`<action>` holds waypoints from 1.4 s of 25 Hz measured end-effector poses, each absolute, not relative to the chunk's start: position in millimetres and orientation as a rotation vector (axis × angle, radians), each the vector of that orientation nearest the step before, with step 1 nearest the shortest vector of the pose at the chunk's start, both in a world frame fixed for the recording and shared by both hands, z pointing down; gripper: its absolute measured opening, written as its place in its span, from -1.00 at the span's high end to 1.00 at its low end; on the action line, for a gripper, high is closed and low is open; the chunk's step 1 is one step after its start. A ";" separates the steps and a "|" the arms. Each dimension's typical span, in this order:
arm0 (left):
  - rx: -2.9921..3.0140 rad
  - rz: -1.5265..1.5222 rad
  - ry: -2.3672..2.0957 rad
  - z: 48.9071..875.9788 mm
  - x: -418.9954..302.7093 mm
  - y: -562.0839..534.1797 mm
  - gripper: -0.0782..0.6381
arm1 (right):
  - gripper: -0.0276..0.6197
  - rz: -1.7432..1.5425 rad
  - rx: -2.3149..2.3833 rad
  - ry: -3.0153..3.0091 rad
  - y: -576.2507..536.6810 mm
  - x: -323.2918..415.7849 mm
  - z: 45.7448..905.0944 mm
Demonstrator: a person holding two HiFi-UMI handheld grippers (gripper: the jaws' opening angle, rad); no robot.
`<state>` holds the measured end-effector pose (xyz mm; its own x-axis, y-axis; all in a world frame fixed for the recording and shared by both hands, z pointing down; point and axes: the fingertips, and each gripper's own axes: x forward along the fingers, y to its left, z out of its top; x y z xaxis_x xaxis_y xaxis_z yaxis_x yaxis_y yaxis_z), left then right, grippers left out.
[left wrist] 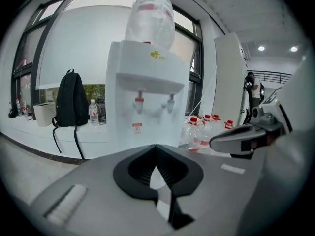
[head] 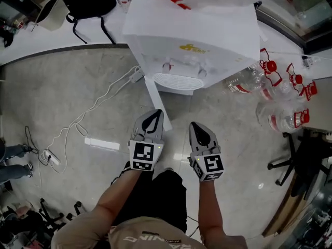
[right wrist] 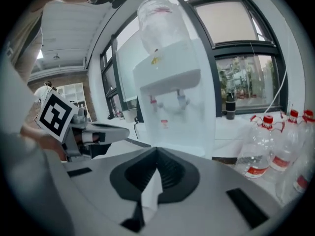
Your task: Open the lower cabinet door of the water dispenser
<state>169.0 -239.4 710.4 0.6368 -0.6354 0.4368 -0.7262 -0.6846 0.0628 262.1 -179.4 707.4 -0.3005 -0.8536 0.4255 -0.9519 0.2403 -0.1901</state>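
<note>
I hold my left gripper (head: 155, 114) and right gripper (head: 195, 126) side by side, jaws pressed together on nothing, near me and apart from the water dispenser (head: 197, 40), which stands at the far side. A white panel (head: 156, 98) juts toward me from its lower left front. I judge that to be the lower cabinet door swung open, so neither gripper needs to be on it.

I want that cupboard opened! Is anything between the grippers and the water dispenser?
Nothing visible does. Only bare floor separates the left gripper and right gripper from the water dispenser; the bottles stand off to the right.
</note>
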 end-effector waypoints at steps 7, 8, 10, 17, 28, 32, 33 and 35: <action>2.605 0.511 -1.127 587.8 148.5 -221.8 0.76 | 0.88 0.611 1.648 -2.268 -165.2 245.0 589.6; 2.607 0.520 -1.126 574.0 144.5 -219.2 0.76 | 0.88 0.608 1.642 -2.266 -163.2 241.8 574.2; 2.607 0.539 -1.127 546.6 137.7 -216.5 0.76 | 0.88 0.578 1.639 -2.261 -161.4 237.9 540.7; 2.633 0.498 -1.122 418.2 129.1 -207.2 0.76 | 0.88 0.486 1.692 -2.235 -151.5 240.4 422.6; 2.782 0.432 -0.991 290.1 130.7 -209.5 0.76 | 0.88 0.303 1.825 -2.279 -178.2 241.0 280.4; 2.860 0.425 -0.954 271.7 133.3 -235.3 0.76 | 0.88 0.247 1.870 -2.247 -181.1 251.0 259.2; 2.872 0.418 -0.946 269.4 134.0 -241.8 0.76 | 0.88 0.241 1.888 -2.243 -181.2 254.1 255.0; 2.891 0.400 -0.934 264.3 135.4 -254.0 0.76 | 0.88 0.236 1.923 -2.242 -183.1 259.5 248.5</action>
<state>135.4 -254.0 264.3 0.7803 -0.5644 0.2694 -0.5844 -0.8114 -0.0071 259.5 -183.1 248.5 -0.1482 -0.9602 0.2369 -0.9885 0.1514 -0.0047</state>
